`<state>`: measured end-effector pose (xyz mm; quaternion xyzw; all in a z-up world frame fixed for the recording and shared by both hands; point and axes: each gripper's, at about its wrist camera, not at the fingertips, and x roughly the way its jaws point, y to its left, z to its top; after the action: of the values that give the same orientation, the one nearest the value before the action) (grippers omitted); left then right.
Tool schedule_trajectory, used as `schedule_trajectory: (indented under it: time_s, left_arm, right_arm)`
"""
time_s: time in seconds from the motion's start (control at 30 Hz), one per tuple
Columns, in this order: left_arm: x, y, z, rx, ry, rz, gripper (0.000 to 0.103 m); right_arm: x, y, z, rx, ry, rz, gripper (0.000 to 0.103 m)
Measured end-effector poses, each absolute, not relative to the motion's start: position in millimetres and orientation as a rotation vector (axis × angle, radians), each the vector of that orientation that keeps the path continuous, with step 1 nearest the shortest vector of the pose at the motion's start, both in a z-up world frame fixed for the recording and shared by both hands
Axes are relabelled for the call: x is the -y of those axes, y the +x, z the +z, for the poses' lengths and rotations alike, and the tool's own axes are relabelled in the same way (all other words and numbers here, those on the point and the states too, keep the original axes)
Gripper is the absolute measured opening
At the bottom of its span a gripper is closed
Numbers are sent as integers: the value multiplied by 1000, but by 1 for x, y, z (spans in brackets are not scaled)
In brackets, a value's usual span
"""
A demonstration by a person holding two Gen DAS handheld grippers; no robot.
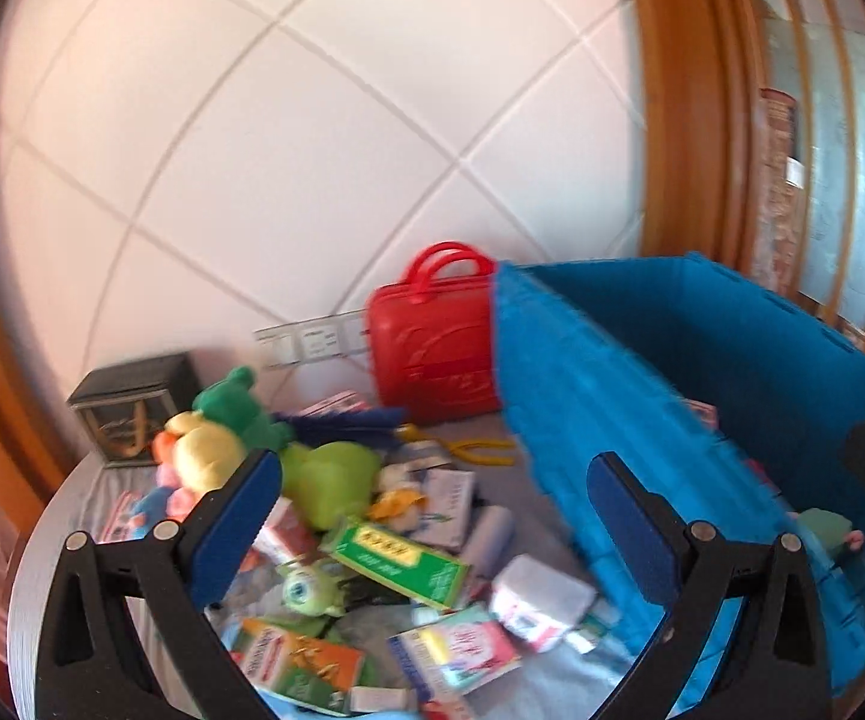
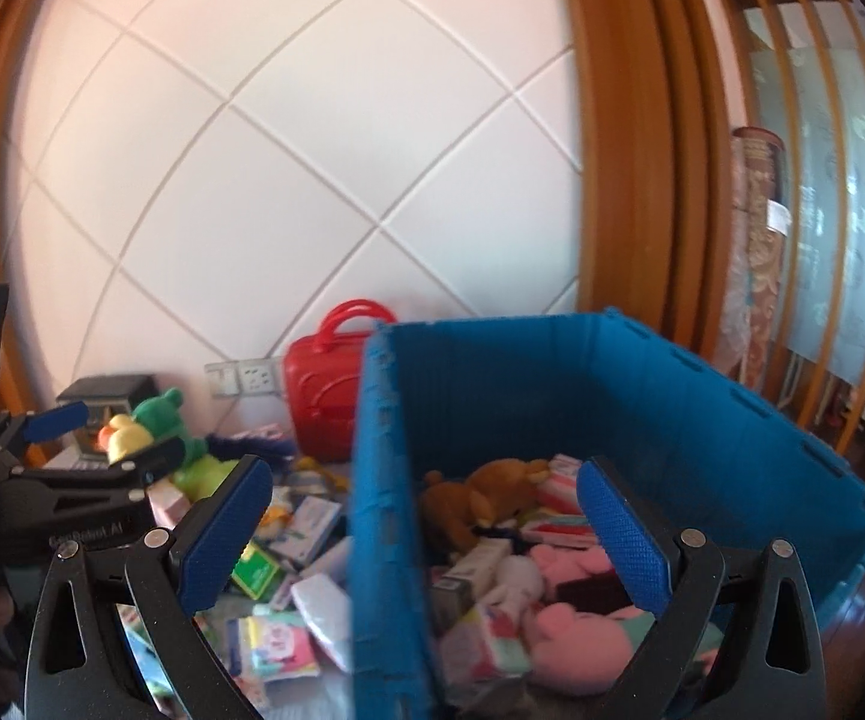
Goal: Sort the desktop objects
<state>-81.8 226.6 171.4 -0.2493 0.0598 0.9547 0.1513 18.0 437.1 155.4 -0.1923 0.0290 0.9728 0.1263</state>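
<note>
The left tongs point(image 1: 438, 525) stand wide apart and hold nothing, raised over the heap of boxes and toys on the table point(image 1: 30, 564). Between their fingers lie a green box point(image 1: 399, 561) and a one-eyed green toy point(image 1: 306, 591); a white packet point(image 1: 537, 600) sits by the right finger, touching the crate point(image 1: 612, 420), whose blue wall crosses that finger. Beyond the heap a red case point(image 1: 432, 354) stands against the wall. The right tongs point(image 2: 426, 540) are also wide apart and empty, straddling the crate's left wall point(image 2: 384, 480): the left finger over the heap, the right inside over a brown plush point(image 2: 480, 495) and pink plush point(image 2: 576, 636). Free room lies above the crate rim.
</note>
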Motion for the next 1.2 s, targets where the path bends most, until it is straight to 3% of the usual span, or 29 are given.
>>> schedule_trajectory:
  time_s: [0.43, 0.53, 1.2]
  left_arm:
    - [-61, -86, 140, -146, -832, 2948, 103]
    - [-38, -84, 144, -62, -838, 2965, 103]
    - [-26, -56, 136, 2, -833, 2960, 103]
  right_arm:
    - [-263, -39, 118, -83, -637, 3063, 103]
    - [-236, -44, 113, -95, -654, 3066, 103]
    - [-231, -20, 122, -92, -620, 3016, 103]
